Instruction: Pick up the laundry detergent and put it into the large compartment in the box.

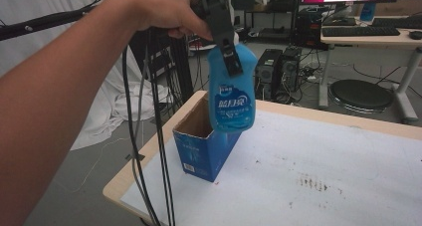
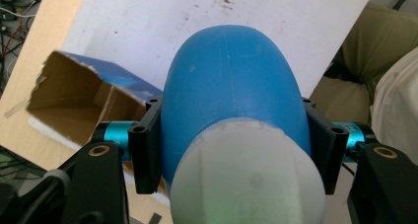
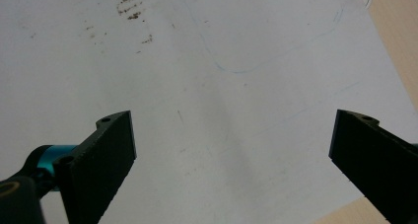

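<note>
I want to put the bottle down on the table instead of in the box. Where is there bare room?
The white sheet is bare right of the box, out to the table's far and right edges; only faint brown smudges mark it. The right claw hangs open over bare sheet. The left corner is crowded: box, cables, and the left claw holding the bottle.

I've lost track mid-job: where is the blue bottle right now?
In the high view, the blue bottle hangs upper centre in the left gripper, off the table, just above the open blue box.
</note>
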`<state>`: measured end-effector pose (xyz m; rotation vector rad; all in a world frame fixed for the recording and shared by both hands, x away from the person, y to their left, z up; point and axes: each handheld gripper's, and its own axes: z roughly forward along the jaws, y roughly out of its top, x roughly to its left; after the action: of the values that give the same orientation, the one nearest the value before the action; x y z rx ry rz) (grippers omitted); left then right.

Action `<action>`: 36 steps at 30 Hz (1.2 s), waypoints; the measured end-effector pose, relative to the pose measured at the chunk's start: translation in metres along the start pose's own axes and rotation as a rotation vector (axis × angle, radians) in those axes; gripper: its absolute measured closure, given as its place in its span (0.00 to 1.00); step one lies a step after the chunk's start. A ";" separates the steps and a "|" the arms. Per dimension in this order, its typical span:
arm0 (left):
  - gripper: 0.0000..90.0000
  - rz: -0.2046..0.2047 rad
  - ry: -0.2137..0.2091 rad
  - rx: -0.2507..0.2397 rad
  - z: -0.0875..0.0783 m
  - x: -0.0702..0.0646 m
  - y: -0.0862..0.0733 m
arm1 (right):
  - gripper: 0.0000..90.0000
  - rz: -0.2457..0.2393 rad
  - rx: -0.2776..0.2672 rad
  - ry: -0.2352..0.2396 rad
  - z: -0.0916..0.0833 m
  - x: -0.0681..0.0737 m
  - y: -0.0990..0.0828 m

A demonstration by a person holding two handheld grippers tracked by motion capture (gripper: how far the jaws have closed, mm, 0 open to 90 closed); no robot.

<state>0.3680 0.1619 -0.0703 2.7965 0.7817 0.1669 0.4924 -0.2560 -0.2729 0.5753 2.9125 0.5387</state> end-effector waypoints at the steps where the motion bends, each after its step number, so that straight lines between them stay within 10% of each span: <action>1: 0.42 -0.002 0.002 -0.006 -0.004 0.003 -0.003 | 0.03 0.006 0.002 0.000 0.000 0.000 -0.001; 36: 0.42 0.016 0.064 0.038 0.026 0.073 -0.057 | 0.03 0.050 0.039 -0.015 0.000 -0.005 -0.017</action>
<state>0.4062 0.2420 -0.1059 2.8464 0.7850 0.2477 0.4909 -0.2722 -0.2789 0.6563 2.9073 0.4826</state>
